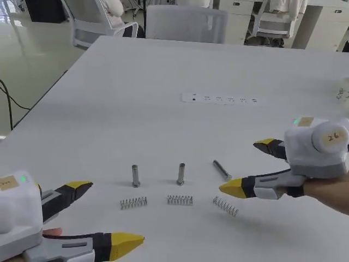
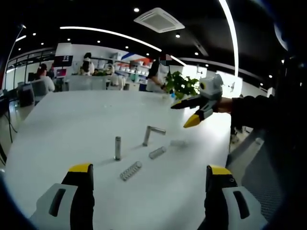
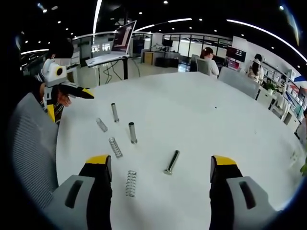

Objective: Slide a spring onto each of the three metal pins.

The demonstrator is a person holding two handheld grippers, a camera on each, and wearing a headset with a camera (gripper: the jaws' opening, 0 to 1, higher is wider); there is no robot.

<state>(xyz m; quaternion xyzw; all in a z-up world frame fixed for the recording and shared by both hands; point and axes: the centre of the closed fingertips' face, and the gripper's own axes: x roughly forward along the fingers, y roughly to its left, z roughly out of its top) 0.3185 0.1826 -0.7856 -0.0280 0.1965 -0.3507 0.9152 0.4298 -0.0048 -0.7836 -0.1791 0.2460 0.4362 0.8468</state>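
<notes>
1. Now left gripper (image 1: 113,212) and right gripper (image 1: 239,166) have jaws spread apart, empty.
2. Two upright pins (image 1: 135,176), lying pin (image 1: 221,170) at 3 o'clock, springs (image 1: 180,200) at 6.
3. Head view adds a power strip (image 1: 221,99) at 12 o'clock.

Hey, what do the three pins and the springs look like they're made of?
Pins: likely steel, a smooth grey-silver sheen with bright highlights. Springs: thin coiled wire, probably steel too, duller silver; too small to be sure.

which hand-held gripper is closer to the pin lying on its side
Right. The right hand-held gripper is just beside the lying pin; the left hand-held gripper is beyond both upright pins.
</notes>
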